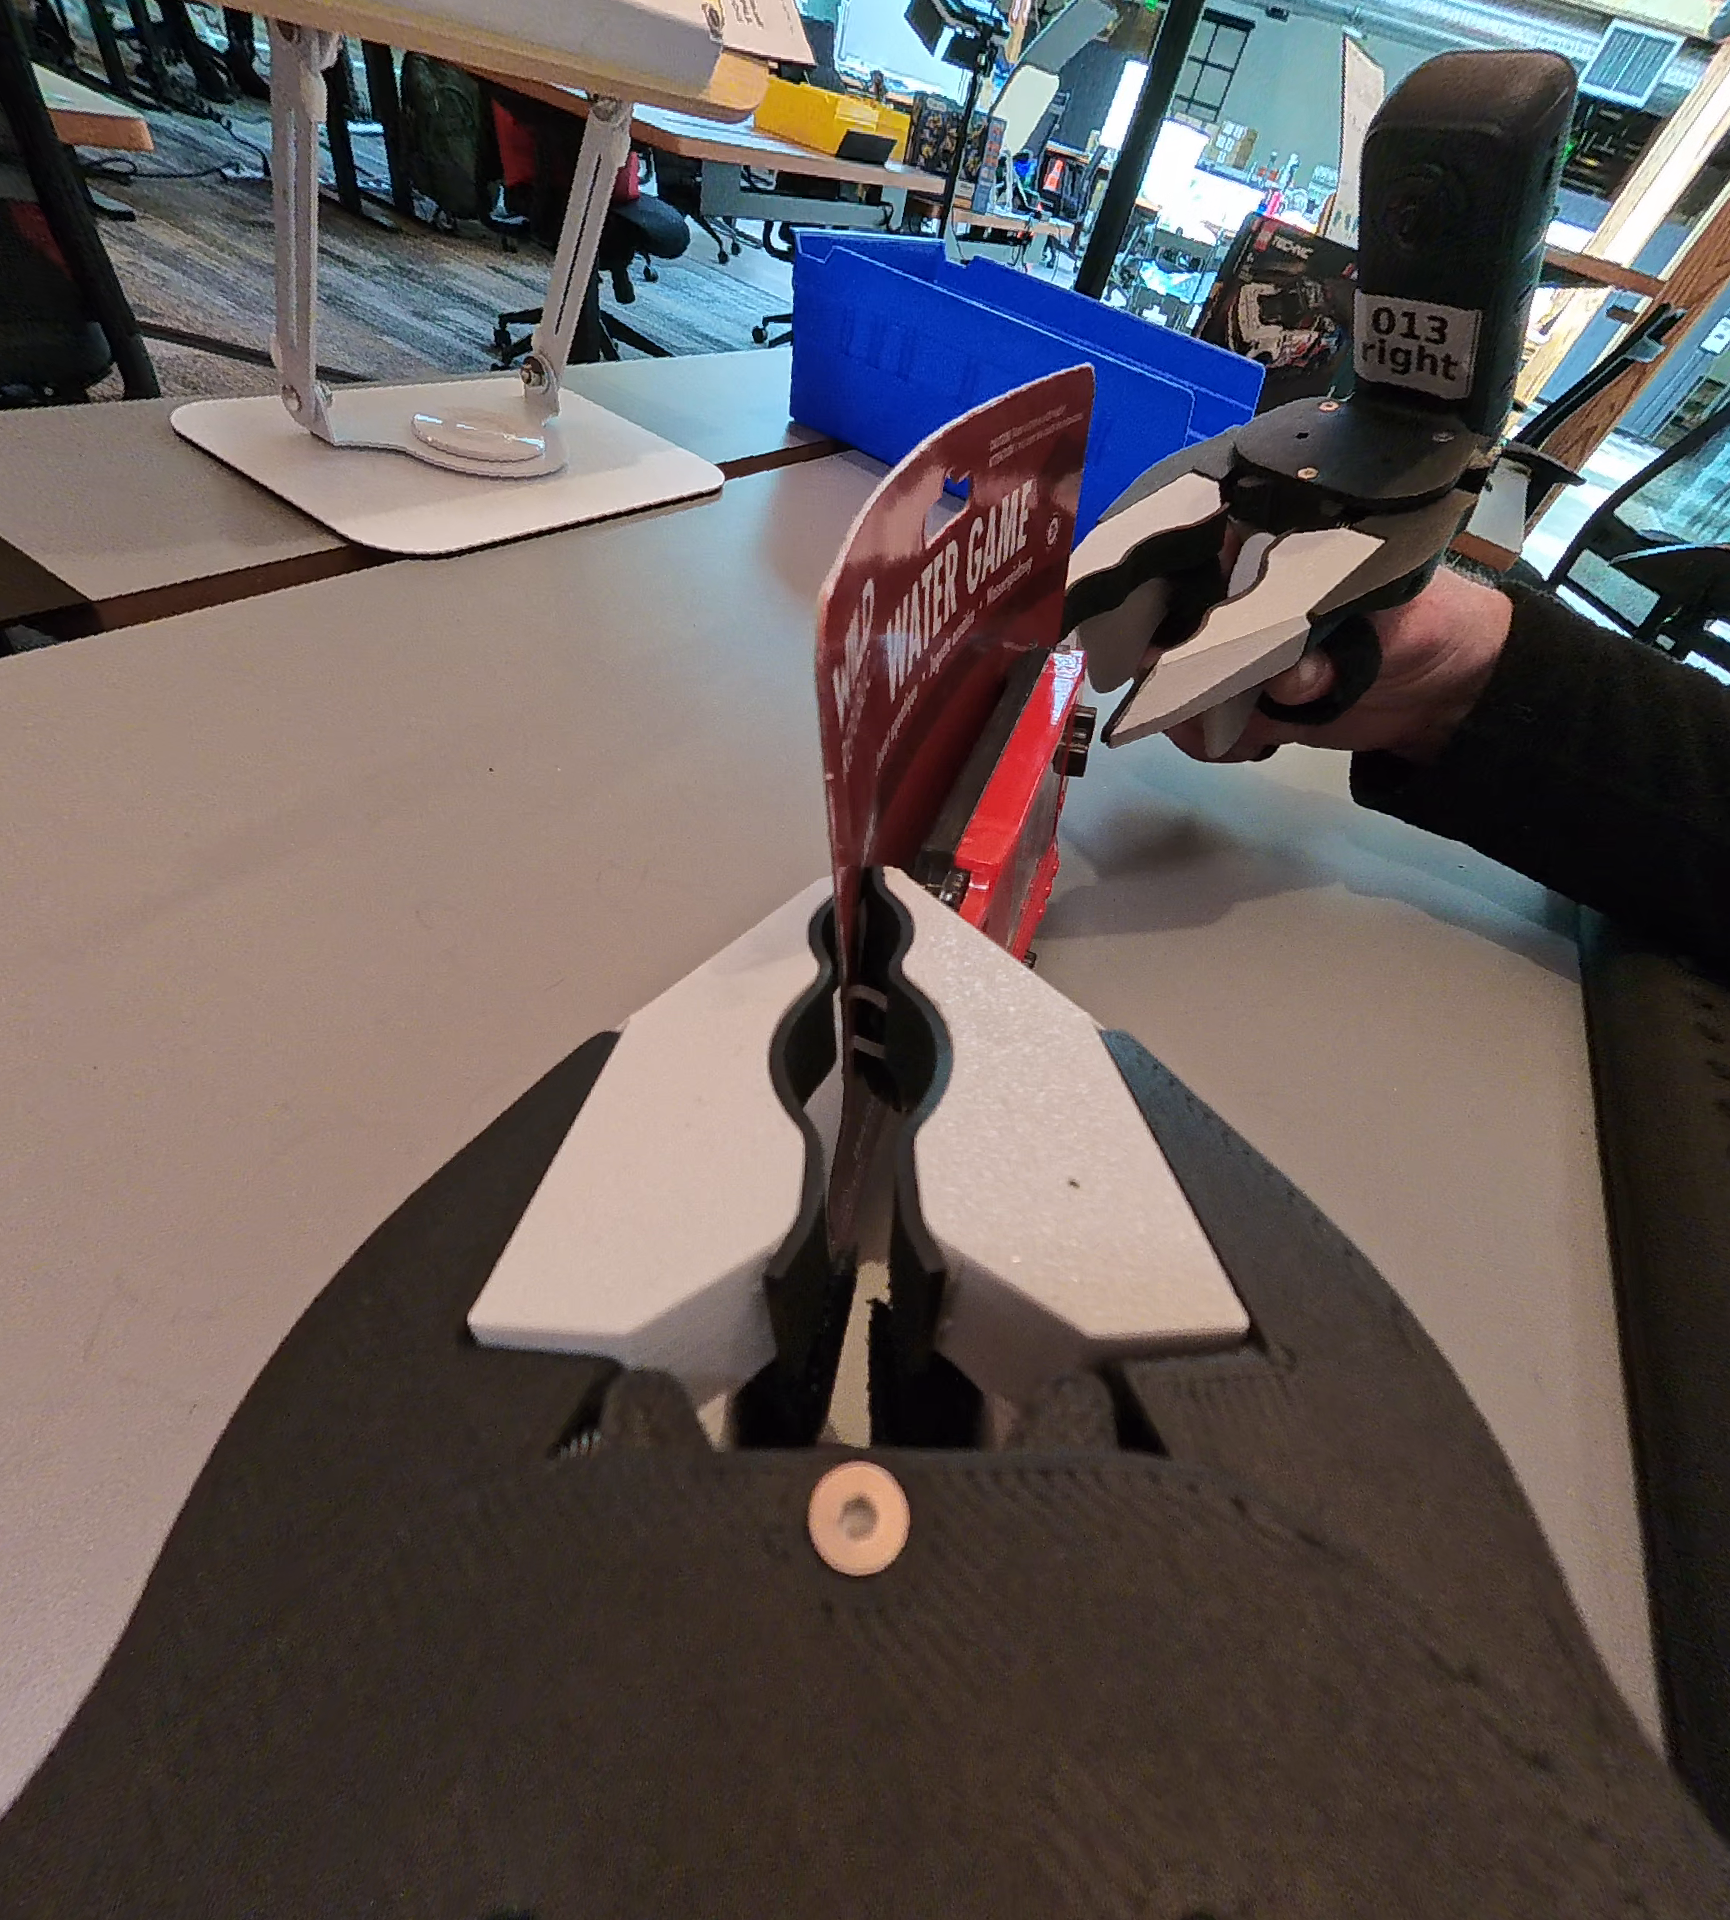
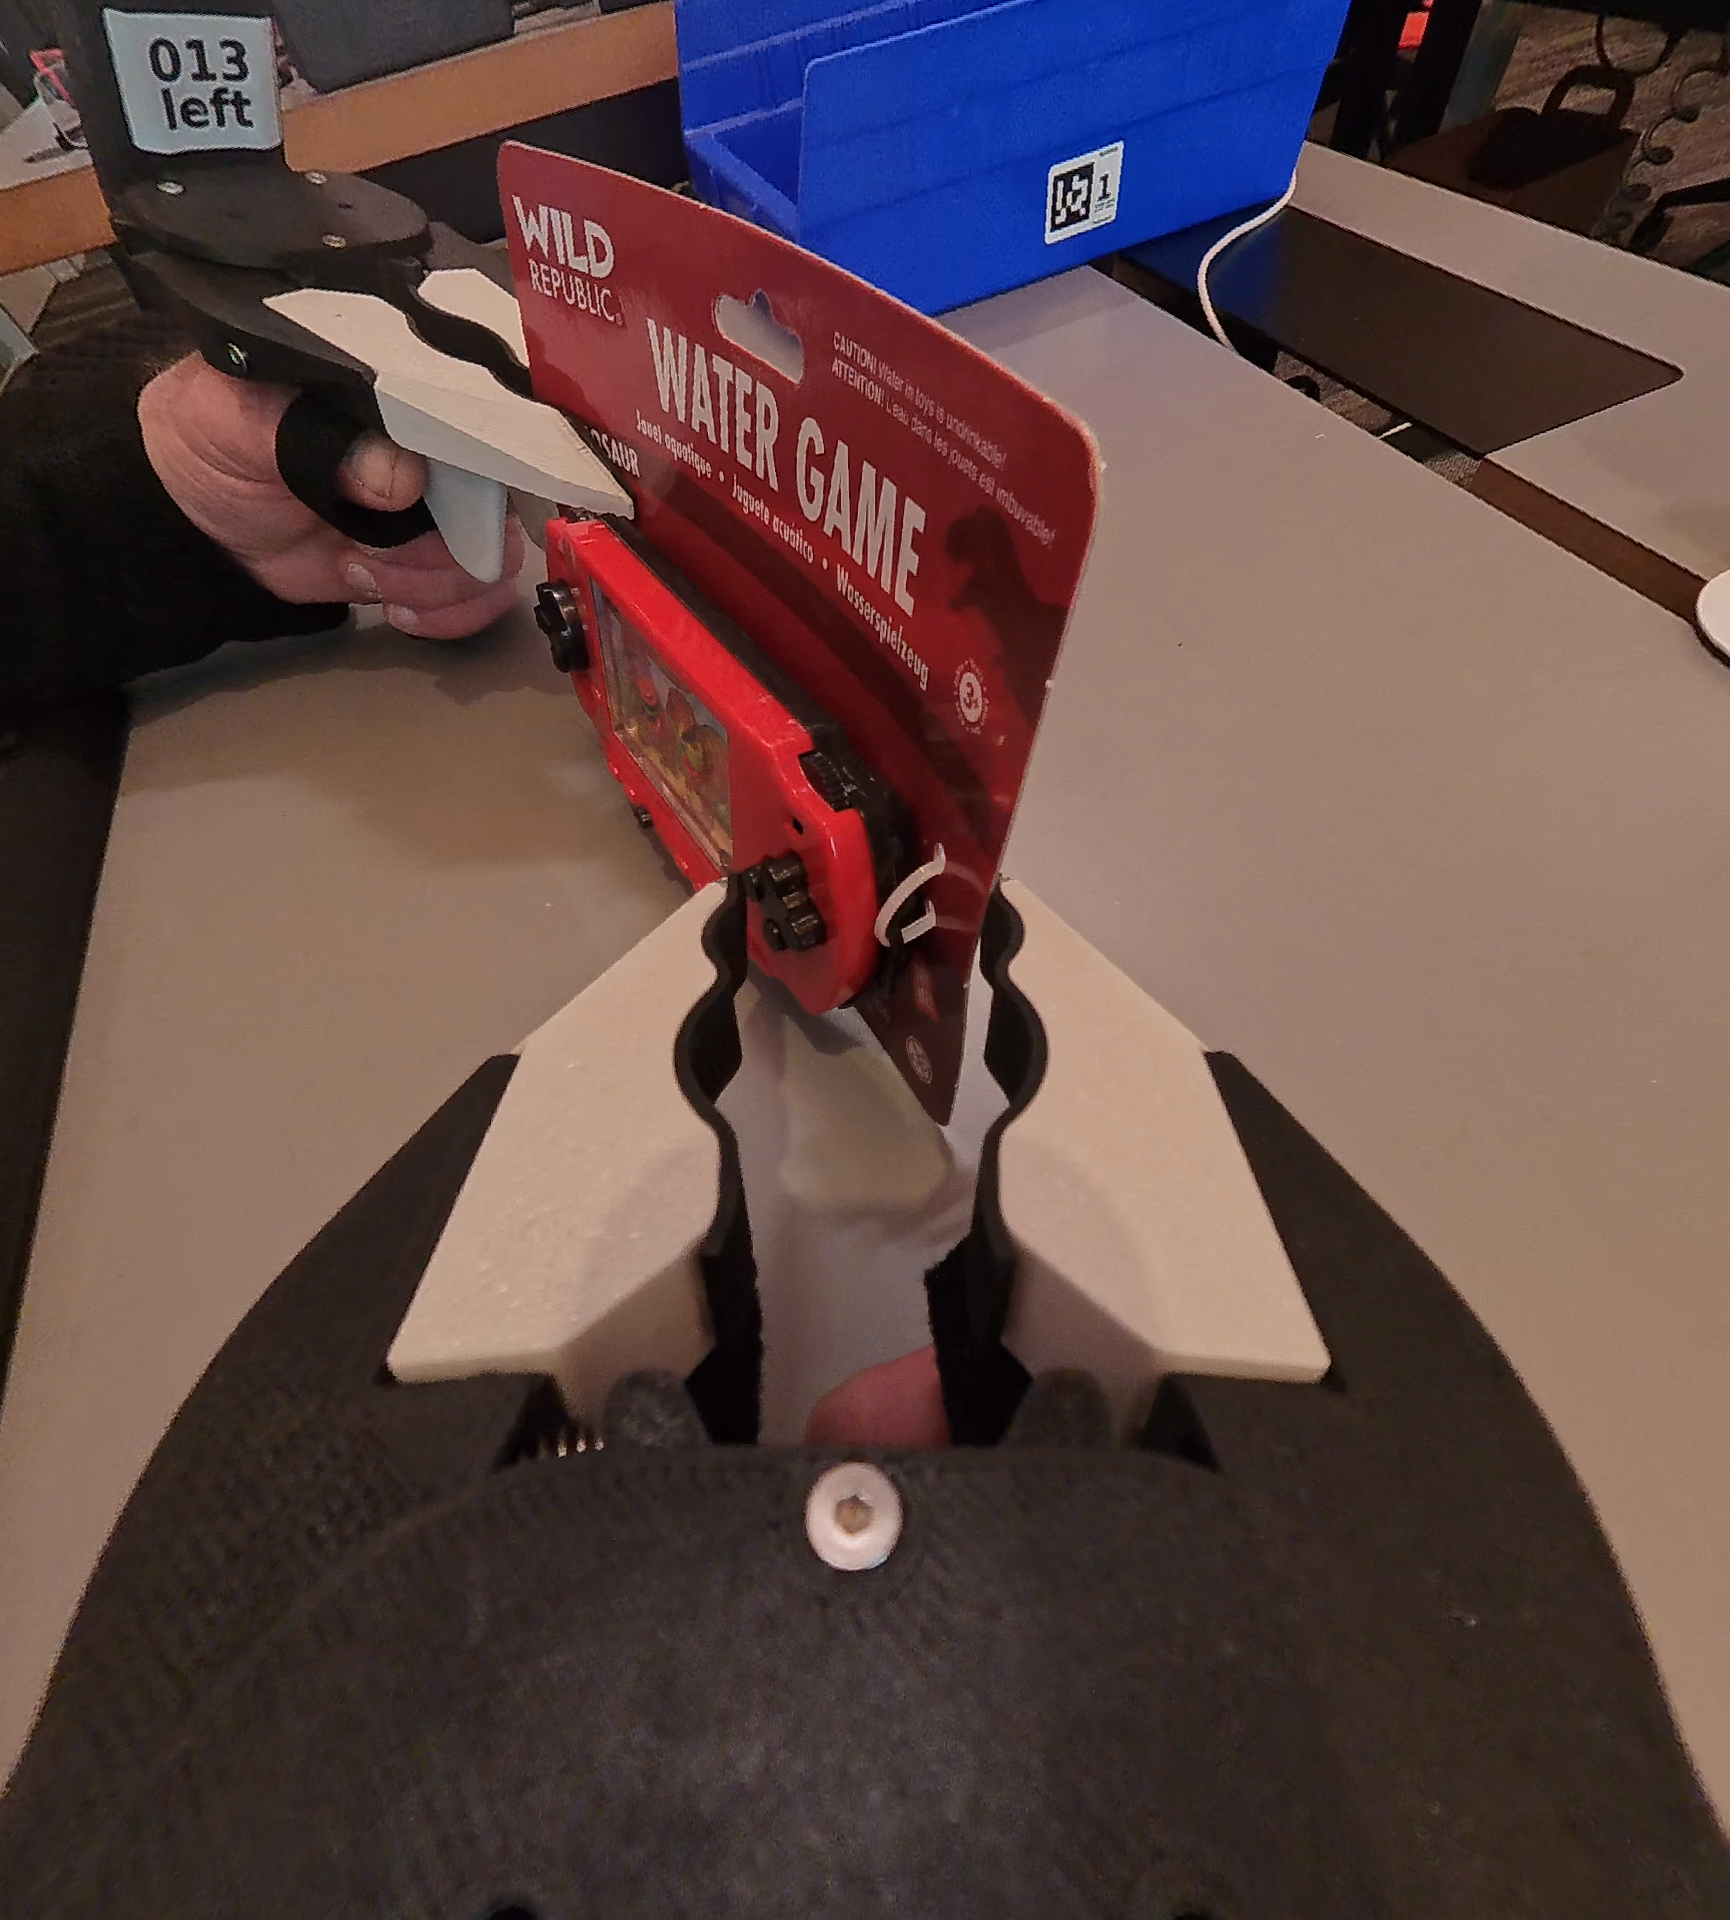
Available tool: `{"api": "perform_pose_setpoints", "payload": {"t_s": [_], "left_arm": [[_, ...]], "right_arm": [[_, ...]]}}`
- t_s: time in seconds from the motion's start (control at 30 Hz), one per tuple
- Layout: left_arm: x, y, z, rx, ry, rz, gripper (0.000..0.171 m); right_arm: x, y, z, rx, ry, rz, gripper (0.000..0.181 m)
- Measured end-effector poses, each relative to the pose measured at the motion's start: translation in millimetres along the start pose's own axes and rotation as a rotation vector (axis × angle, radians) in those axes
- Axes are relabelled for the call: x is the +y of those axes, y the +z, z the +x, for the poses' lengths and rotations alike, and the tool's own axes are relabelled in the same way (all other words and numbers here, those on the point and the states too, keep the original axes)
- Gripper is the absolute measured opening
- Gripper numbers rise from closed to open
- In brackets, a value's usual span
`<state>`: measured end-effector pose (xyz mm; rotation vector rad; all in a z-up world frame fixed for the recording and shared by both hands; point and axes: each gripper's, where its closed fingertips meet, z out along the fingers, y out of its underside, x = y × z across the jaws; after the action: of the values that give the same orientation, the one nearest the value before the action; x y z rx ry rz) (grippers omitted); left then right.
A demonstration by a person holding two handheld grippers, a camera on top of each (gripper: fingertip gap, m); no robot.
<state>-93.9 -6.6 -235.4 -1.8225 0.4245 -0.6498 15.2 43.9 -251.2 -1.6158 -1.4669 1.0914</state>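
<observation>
Btwn hand-held grippers, toy card upright, lengthwise.

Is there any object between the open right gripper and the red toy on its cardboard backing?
Nothing visible stands between them. The right gripper is open, its fingertips on either side of the near end of the red handheld toy on its dark red cardboard backing card. The left gripper is shut on the card's far edge.

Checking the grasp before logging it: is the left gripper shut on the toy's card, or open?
Shut. The left gripper has its fingers pressed against the red backing card, which stands on edge between them above the grey table.
</observation>
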Motion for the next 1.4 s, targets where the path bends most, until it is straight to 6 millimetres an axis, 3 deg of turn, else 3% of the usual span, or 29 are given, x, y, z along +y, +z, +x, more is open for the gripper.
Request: {"api": "perform_pose_setpoints", "payload": {"t_s": [0.5,0.63,0.77,1.4], "left_arm": [[-0.7,-0.1,1.1,-0.003,0.000,0.008,0.000],[-0.8,-0.4,1.8,-0.002,0.002,0.010,0.000],[-0.3,-0.1,2.2,-0.003,0.008,0.002,0.000],[-0.3,1.0,1.9,-0.003,0.001,0.001,0.000]], "right_arm": [[1.1,-1.1,1.9,0.009,-0.018,-0.001,0.029],[1.0,-1.4,1.3,0.001,-0.006,0.001,0.031],[1.0,1.5,0.9,0.004,-0.004,-0.004,0.050],[5.1,2.1,1.1,0.006,-0.024,-0.029,0.036]]}}
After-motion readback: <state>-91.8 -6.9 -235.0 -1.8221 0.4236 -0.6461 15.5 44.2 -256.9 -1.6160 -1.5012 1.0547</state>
